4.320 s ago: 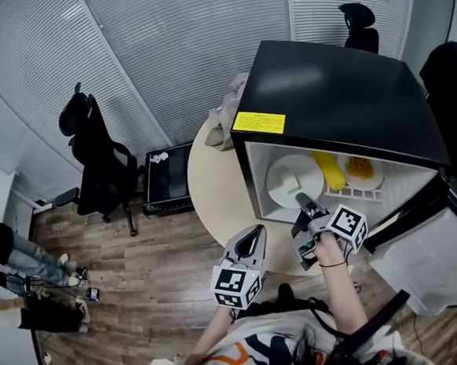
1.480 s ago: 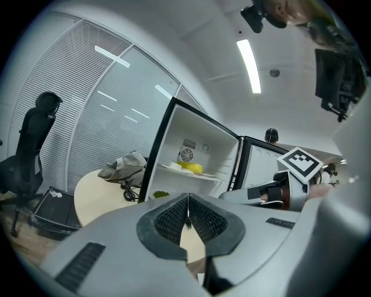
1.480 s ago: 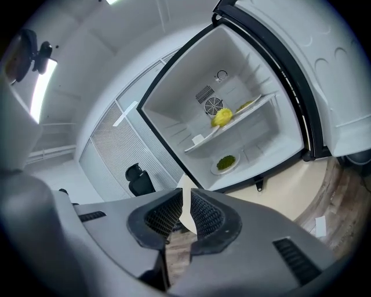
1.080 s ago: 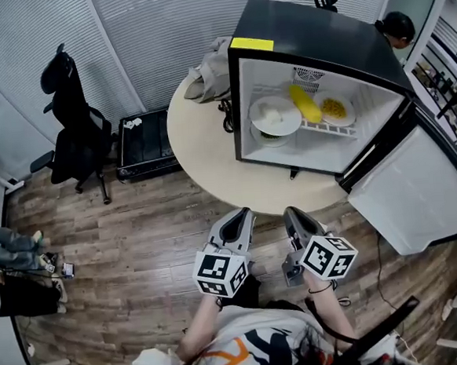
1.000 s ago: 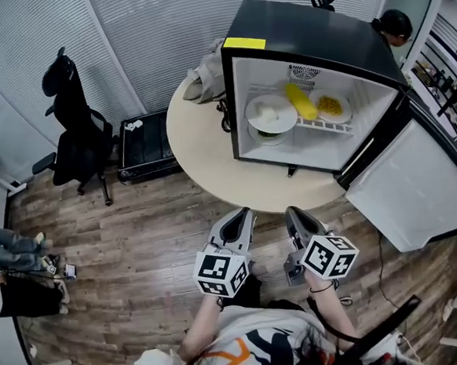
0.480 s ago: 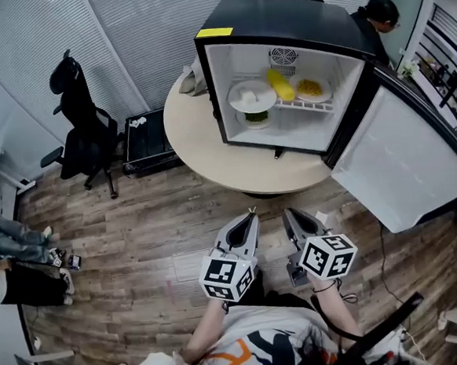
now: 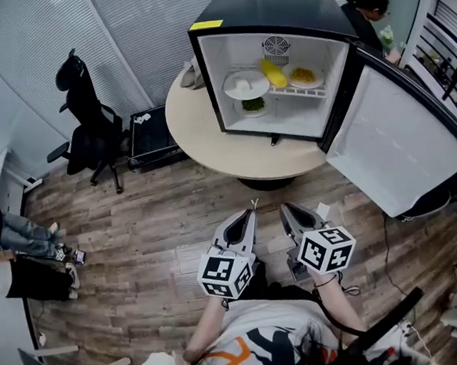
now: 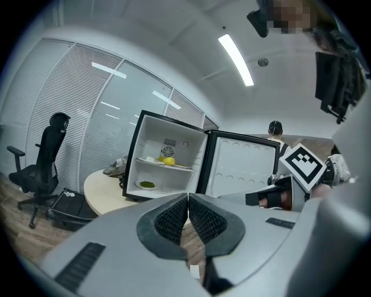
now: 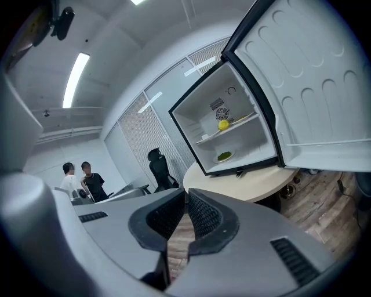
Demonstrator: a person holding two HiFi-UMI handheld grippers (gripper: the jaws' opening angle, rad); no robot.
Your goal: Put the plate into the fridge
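A black mini fridge [image 7: 274, 13] stands on a round beige table [image 7: 200, 125] with its door [image 7: 395, 141] swung wide. On its wire shelf lies a white plate [image 7: 245, 84] with pale food, beside a yellow item [image 7: 273, 73] and a second plate [image 7: 305, 76] of yellow food. A dish of greens [image 7: 252, 106] sits on the fridge floor. My left gripper [image 7: 250, 210] and right gripper [image 7: 283, 209] are both shut and hold nothing. They hang side by side over the wood floor, well short of the table. The fridge [image 8: 165, 156] [image 9: 232, 130] shows small in both gripper views.
A black office chair [image 7: 90, 122] and a low black box [image 7: 149, 129] stand left of the table. Cloth [image 7: 190, 74] lies on the table behind the fridge. A person [image 7: 364, 6] stands behind the fridge; two more people [image 9: 81, 180] appear in the right gripper view.
The view has drawn back from the fridge, which now looks smaller and farther. Both grippers stay shut and side by side. Earlier still, the right gripper was at the shelf by the plate.
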